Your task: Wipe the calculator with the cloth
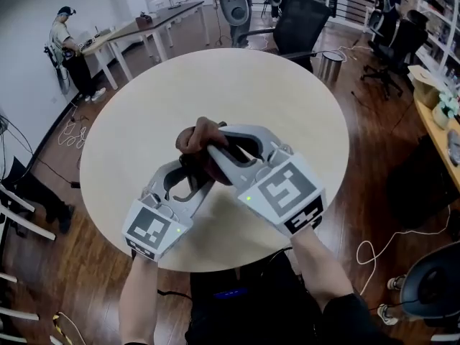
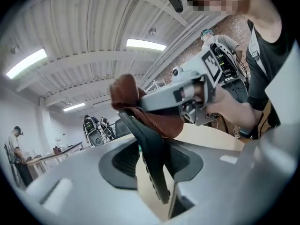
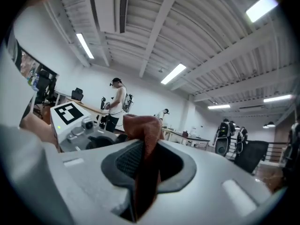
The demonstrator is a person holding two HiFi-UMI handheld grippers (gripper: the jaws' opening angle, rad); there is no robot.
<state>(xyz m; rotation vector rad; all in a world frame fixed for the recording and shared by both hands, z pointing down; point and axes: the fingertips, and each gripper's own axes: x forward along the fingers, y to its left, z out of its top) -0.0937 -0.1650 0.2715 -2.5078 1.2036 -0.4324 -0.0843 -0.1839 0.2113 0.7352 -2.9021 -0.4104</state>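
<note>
Both grippers are held up together above the round table (image 1: 287,99). My left gripper (image 1: 188,172) is shut on the black calculator (image 2: 140,125), which stands edge-on between its pads in the left gripper view. My right gripper (image 1: 207,148) is shut on the brown cloth (image 1: 201,135). The cloth (image 2: 130,93) lies bunched over the calculator's far top end, and the right gripper (image 2: 187,95) reaches across from the right. In the right gripper view the cloth (image 3: 146,137) fills the gap between the jaws, and the left gripper (image 3: 77,128) shows behind it at left. Most of the calculator is hidden in the head view.
Office chairs (image 1: 298,20) and a metal bin (image 1: 330,65) stand beyond the table. A person (image 1: 68,49) works at a long desk (image 1: 154,21) at the far left. Cables (image 1: 72,131) lie on the wooden floor, and a side desk (image 1: 438,121) runs along the right.
</note>
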